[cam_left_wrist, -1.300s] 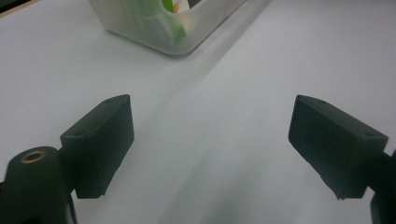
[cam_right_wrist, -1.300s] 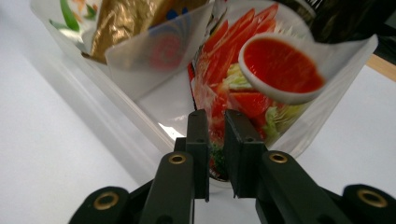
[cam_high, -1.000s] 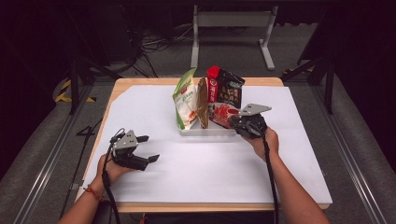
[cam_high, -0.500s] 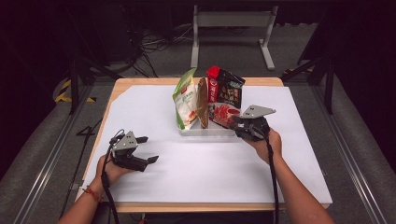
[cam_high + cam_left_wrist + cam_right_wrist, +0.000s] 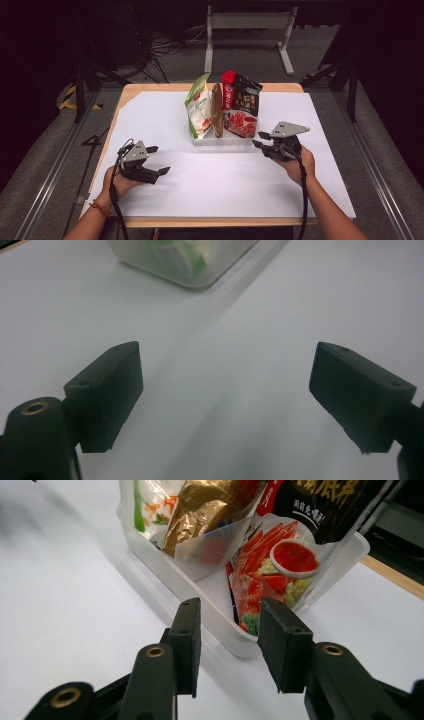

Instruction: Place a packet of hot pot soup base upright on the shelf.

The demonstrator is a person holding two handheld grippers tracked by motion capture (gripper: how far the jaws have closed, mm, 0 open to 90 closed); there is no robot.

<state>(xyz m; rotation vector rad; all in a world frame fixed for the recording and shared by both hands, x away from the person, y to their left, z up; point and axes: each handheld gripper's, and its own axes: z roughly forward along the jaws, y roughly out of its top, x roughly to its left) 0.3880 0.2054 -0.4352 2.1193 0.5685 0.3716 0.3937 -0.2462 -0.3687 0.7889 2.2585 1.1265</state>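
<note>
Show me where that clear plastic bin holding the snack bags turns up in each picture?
High view: clear bin at table centre, left of the right gripper.
Left gripper view: its corner at top.
Right gripper view: its corner beyond the jaws.
Shared landmark: green-and-white bag.

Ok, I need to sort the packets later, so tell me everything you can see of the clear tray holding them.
The tray is a shallow, frosted, see-through plastic box with rounded corners. It sits flat on the white table cover, towards the far middle. Snack packets stand upright in it, leaning on its walls. The right gripper points at its near corner, jaws apart, not touching it.
</note>
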